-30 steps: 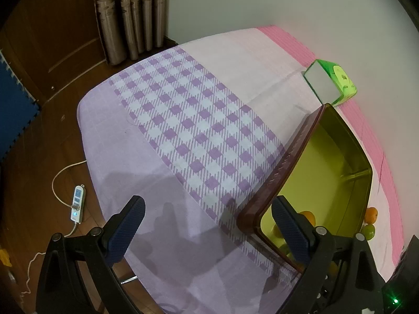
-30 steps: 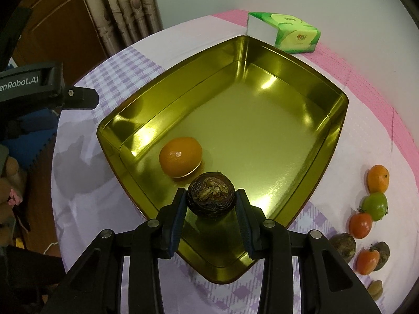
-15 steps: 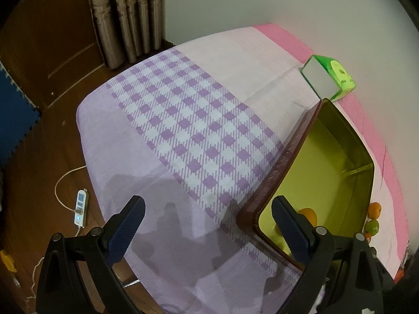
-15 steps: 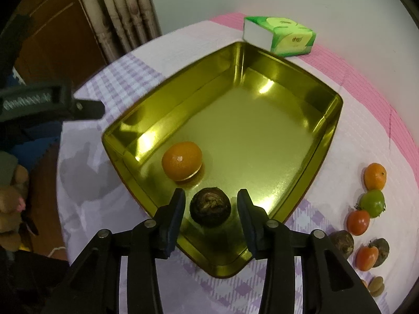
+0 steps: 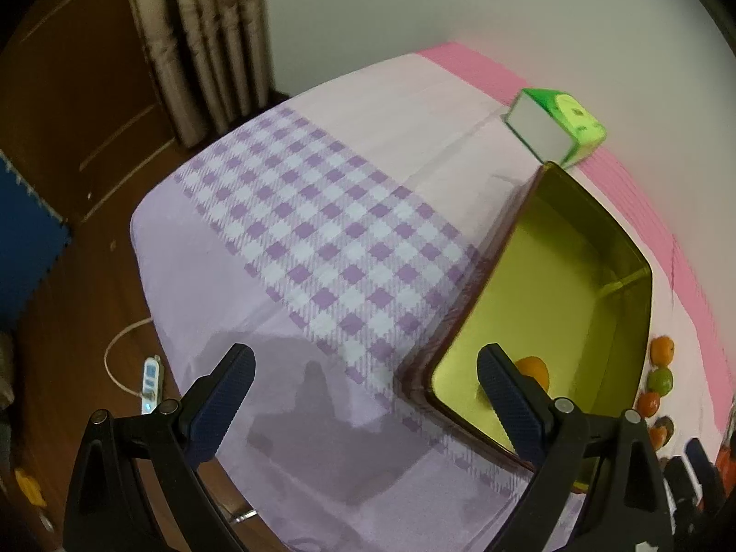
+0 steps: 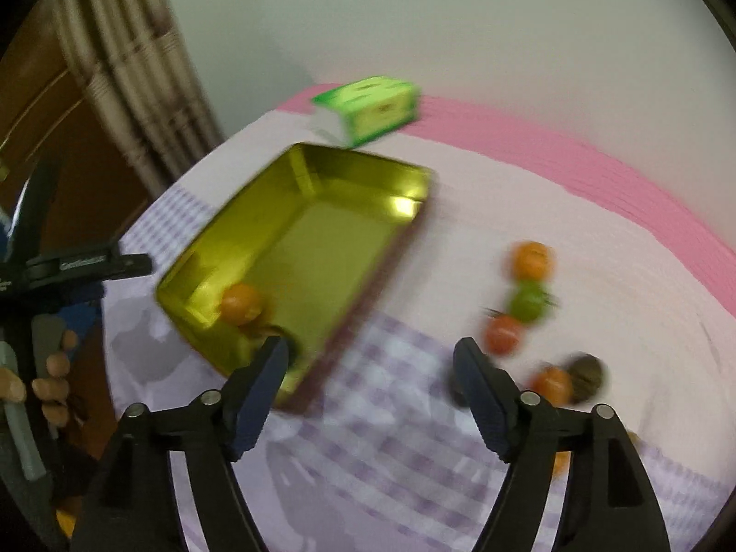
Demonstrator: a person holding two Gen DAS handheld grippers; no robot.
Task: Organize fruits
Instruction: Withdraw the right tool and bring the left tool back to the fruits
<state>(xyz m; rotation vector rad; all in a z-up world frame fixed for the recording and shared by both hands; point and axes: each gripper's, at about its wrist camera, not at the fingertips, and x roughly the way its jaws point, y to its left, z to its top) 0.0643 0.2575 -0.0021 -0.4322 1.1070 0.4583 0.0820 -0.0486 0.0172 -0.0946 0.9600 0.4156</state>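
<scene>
Between my right gripper [image 6: 370,359] jaws, now opening, I hold nothing; a second ago they clamped a dark brown fruit, since dropped in the gold tin [image 6: 322,230]. At frame centre-left that tin's long axis runs lower left to upper right, an orange [image 6: 241,303] near its lower-left corner. My left gripper [image 5: 365,370] stands wide apart, empty.

1. Cloth [image 5: 322,230] on bench: lilac w/ purple-white check band, pink stripe along wall side.
2. Tin tray [image 6: 331,230]: gold-yellow inside, dark maroon outside.
3. Box [image 5: 559,126]: bright green, white end.
4. Fruit in tray [image 6: 241,303]: orange.
5. Loose fruits [image 6: 529,303] on cloth: orange, green, red-orange, dark brown.
6. Tongs pads [image 5: 230,395]: dark blue, ribbed; frames black.
7. Curtain [image 5: 202,37]: beige-brown.
</scene>
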